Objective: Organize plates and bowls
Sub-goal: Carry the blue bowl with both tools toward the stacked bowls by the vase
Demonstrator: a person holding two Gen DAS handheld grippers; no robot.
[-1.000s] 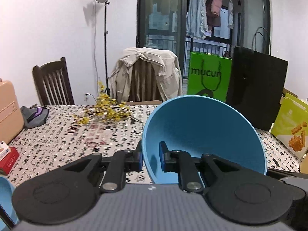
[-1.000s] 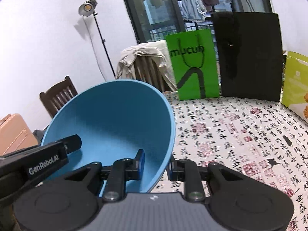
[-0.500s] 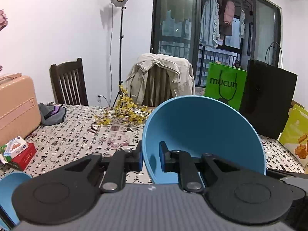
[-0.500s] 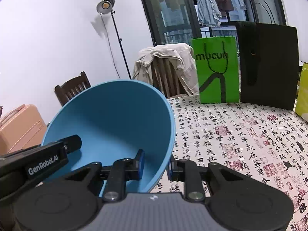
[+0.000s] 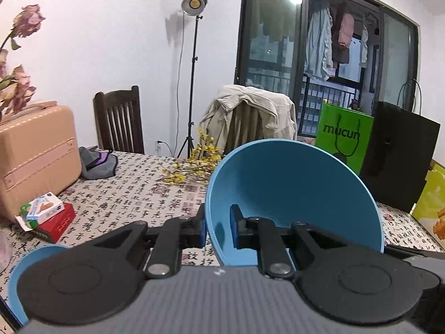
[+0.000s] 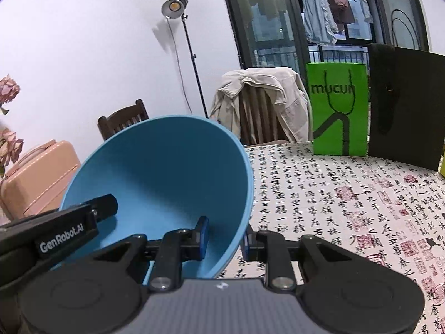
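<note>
A large blue bowl point(image 5: 292, 203) hangs tilted above the patterned tablecloth point(image 5: 133, 194), carried between both grippers. My left gripper point(image 5: 218, 229) is shut on the bowl's left rim, one pad inside and one outside. My right gripper point(image 6: 225, 238) is shut on the opposite rim of the same bowl point(image 6: 167, 172). In the right wrist view the left gripper's body point(image 6: 69, 228) reaches in across the bowl from the left. A second blue dish point(image 5: 36, 253) sits at the lower left of the left wrist view, mostly hidden behind the gripper.
A peach suitcase point(image 5: 36, 150), small boxes point(image 5: 47, 214), a grey cloth point(image 5: 97, 164) and yellow flowers point(image 5: 194, 164) lie on the left of the table. A green bag point(image 6: 339, 108) and black bag point(image 6: 406, 105) stand at the far right. Chairs and a lamp stand are behind.
Both grippers have carried the bowl leftwards over the table and slightly up. The suitcase, boxes and second blue dish have come further into the left wrist view. The grips are unchanged.
</note>
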